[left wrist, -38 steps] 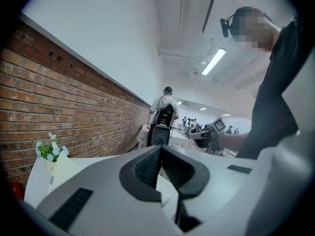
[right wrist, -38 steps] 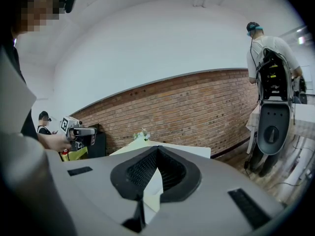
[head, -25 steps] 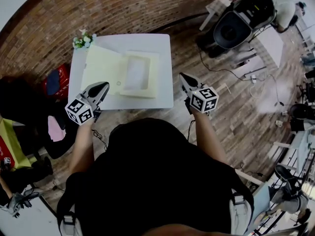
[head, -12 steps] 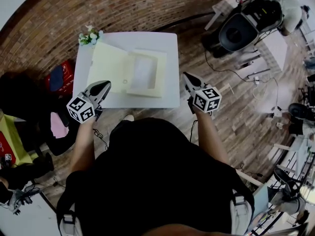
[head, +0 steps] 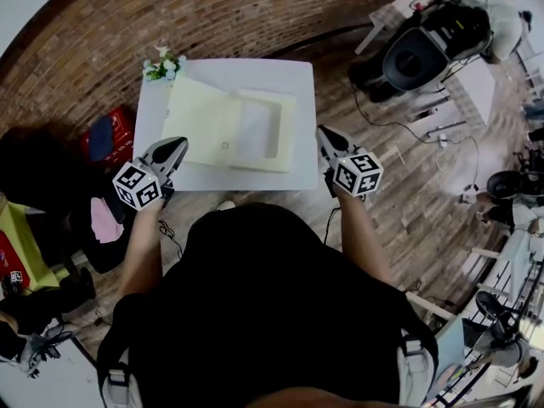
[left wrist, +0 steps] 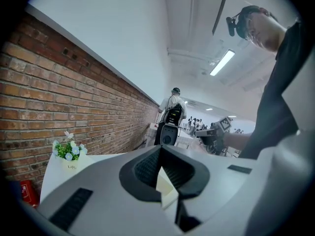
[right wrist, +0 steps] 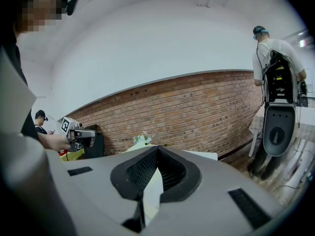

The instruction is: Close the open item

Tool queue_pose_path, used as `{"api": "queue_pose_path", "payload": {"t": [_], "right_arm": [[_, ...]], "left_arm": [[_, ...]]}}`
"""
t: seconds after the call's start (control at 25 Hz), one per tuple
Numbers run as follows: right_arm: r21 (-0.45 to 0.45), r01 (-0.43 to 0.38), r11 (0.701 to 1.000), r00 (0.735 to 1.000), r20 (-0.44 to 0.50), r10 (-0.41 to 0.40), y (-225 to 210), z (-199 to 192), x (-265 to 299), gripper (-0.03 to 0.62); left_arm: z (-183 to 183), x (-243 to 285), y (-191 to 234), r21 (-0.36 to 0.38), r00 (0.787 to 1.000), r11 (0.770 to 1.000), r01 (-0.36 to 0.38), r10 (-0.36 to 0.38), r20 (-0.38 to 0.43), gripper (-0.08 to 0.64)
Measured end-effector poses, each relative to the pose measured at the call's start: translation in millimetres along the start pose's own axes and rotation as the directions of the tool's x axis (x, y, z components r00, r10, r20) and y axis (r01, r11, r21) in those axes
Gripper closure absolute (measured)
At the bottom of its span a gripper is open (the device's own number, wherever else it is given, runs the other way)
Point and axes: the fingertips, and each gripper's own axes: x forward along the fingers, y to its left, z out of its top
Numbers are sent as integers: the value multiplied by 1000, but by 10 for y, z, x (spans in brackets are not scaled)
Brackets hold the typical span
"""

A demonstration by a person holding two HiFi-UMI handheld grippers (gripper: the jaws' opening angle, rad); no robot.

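Note:
A pale yellow box lies open on the white table [head: 297, 172]. Its flat lid [head: 200, 117] is folded out to the left and its tray [head: 259, 130] sits to the right. My left gripper [head: 176, 147] hovers at the table's near left edge, just short of the lid, with its jaws shut on nothing. My right gripper [head: 321, 133] hangs off the table's right edge beside the tray, and its jaws look shut and empty too. In the left gripper view the shut tips [left wrist: 160, 150] point over the table, as do the right gripper's tips [right wrist: 157, 149].
A small pot of flowers [head: 163, 65] stands on the table's far left corner, close to the brick wall [head: 212, 15]. A red bag [head: 102, 134] lies on the floor at the left. Black equipment [head: 416, 53] and cables [head: 399, 121] sit to the right.
The table and box have drawn nearer and shifted right in the head view. Both grippers, still shut, now sit closer to the table's edges.

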Motion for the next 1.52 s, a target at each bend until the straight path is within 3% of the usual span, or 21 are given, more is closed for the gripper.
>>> {"api": "queue_pose_path", "payload": {"t": [0.4, 0.56, 0.76, 1.32, 1.52], "right_arm": [[27, 24, 999, 1000, -2, -24, 107, -5, 166, 572], [35, 30, 999, 1000, -9, -30, 148, -31, 209, 572], [42, 51, 998, 998, -24, -50, 152, -72, 197, 572], [41, 92, 995, 992, -85, -88, 259, -223, 130, 572], [46, 95, 994, 990, -105, -90, 321, -302, 130, 572]], "left_arm": [[-18, -107, 381, 4, 999, 1000, -18, 18, -41, 549], [-178, -180, 557, -1, 995, 999, -45, 44, -84, 549], [-260, -279, 742, -26, 996, 998, -59, 57, -61, 549], [-759, -366, 1236, -57, 984, 989, -135, 127, -124, 545], [-927, -372, 1367, -60, 976, 987, -152, 140, -165, 494]]}}
